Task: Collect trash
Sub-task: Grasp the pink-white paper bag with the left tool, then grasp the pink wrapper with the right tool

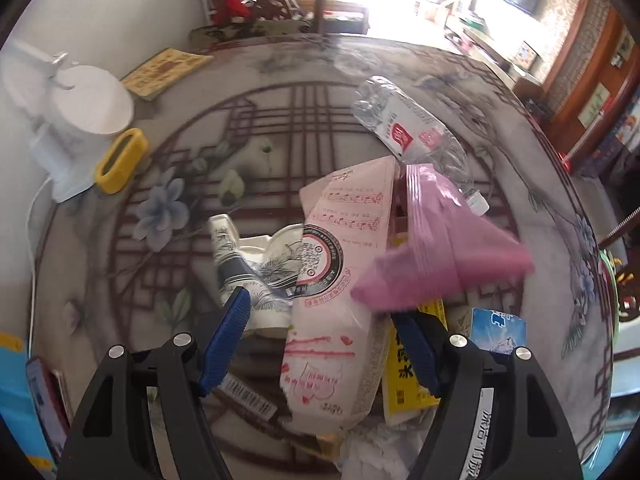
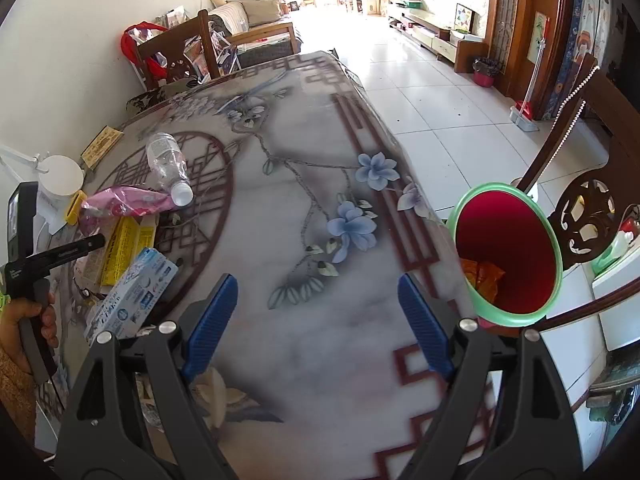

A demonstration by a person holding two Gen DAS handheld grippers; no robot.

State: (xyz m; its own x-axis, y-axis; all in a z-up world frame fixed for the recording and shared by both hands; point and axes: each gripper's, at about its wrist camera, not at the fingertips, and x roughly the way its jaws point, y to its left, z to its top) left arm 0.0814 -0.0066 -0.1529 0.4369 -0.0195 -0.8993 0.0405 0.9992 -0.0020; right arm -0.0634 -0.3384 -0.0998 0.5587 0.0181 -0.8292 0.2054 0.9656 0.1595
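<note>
A pile of trash lies on the patterned table (image 1: 320, 80). In the left wrist view my left gripper (image 1: 320, 336) is open over a pale pink printed bag (image 1: 340, 280) that lies between its blue pads. A pink plastic wrapper (image 1: 440, 248), a yellow carton (image 1: 404, 380), a blue-white box (image 1: 498, 330), a crushed clear bottle (image 1: 408, 128) and a white patterned box (image 1: 248, 256) lie around it. My right gripper (image 2: 318, 324) is open and empty above bare table (image 2: 320, 220). The red bin with a green rim (image 2: 508, 252) stands right of the table edge with orange wrappers inside.
A white desk lamp (image 1: 68, 116), a yellow holder (image 1: 120, 160) and a yellow booklet (image 1: 168, 72) sit at the table's left by the wall. Wooden chairs stand at the far end (image 2: 176, 56) and at the right (image 2: 588, 208). Tiled floor (image 2: 440, 100) lies beyond.
</note>
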